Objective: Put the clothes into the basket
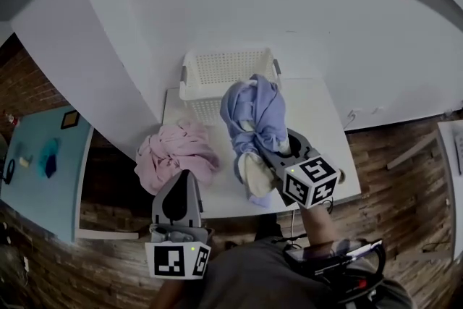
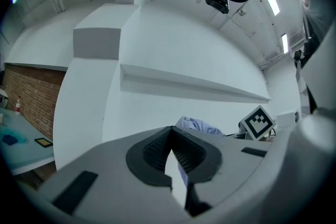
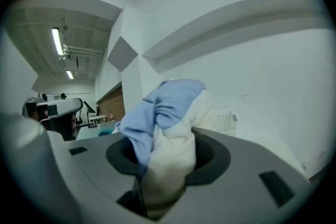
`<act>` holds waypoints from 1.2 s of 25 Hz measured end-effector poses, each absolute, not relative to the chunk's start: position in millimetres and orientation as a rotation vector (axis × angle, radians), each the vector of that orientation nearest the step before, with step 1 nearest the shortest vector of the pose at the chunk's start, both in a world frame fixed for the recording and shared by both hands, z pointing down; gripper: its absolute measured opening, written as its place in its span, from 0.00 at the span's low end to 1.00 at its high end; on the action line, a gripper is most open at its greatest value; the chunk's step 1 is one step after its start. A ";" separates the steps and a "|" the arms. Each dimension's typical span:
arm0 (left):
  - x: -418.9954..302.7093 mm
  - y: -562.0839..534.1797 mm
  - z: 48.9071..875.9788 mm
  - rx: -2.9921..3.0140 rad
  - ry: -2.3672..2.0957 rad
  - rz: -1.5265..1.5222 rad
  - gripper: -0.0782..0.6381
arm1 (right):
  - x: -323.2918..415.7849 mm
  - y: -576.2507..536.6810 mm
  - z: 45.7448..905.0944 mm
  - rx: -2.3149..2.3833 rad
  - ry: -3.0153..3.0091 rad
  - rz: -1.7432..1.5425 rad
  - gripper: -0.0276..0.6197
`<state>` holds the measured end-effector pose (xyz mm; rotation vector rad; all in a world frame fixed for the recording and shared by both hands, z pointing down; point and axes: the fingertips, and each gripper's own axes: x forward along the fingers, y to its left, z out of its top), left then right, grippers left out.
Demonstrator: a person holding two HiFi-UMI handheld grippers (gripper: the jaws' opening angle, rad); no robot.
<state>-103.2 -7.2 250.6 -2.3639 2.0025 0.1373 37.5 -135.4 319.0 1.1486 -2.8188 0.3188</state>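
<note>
basket [image 1: 210, 76] front behind blue garment [image 1: 255, 116], items [image 1: 48, 157] on teal table [image 1: 36, 202] unidentifiable

1. White wall [image 1: 289, 11] with a projecting ledge [image 2: 194, 86] behind the white table [image 1: 327, 123]
2. Brown plank floor [image 1: 405, 163], pale blue table [image 1: 40, 184] at left
3. Brick wall [image 2: 29, 99], ceiling strip lights [image 3: 56, 42] lit
</note>
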 end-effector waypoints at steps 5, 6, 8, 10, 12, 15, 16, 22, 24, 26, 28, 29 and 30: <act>-113.9 -9.1 244.7 -2.349 1.990 0.135 0.12 | 28.9 -150.7 280.1 1.188 -2.871 0.265 0.34; -117.0 -13.3 242.6 -2.346 1.994 0.135 0.12 | 27.2 -156.4 272.9 1.193 -2.875 0.255 0.34; -123.4 -29.2 236.3 -2.343 2.005 0.142 0.12 | 23.0 -173.7 257.4 1.199 -2.880 0.236 0.34; -127.8 -44.2 233.7 -2.341 2.009 0.157 0.12 | 19.0 -188.6 245.7 1.199 -2.888 0.209 0.34; -127.8 -47.0 238.6 -2.339 1.994 0.163 0.12 | 17.2 -191.0 241.0 1.203 -2.904 0.170 0.34; -129.0 -60.3 241.3 -2.337 1.974 0.163 0.12 | 16.6 -205.7 228.4 1.225 -2.926 0.115 0.34; -132.2 -73.9 238.5 -2.336 1.980 0.165 0.12 | 15.3 -219.9 221.5 1.234 -2.929 0.105 0.34; -141.8 -156.5 238.7 -2.376 2.015 0.150 0.12 | 9.7 -308.7 205.6 1.255 -2.903 0.087 0.34; -144.2 -174.7 248.8 -2.395 2.046 0.142 0.12 | 7.8 -332.3 217.1 1.244 -2.863 0.088 0.35; -149.0 -191.6 260.7 -2.407 2.091 0.128 0.12 | 3.4 -355.0 236.5 1.225 -2.812 0.117 0.35; -154.1 -206.1 273.3 -2.417 2.140 0.109 0.12 | -2.2 -374.8 263.2 1.189 -2.758 0.181 0.35; -156.1 -213.0 279.4 -2.421 2.163 0.100 0.12 | -5.1 -383.6 278.4 1.164 -2.724 0.209 0.37; -157.9 -220.3 285.1 -2.425 2.180 0.091 0.12 | -7.9 -392.3 293.8 1.136 -2.685 0.226 0.41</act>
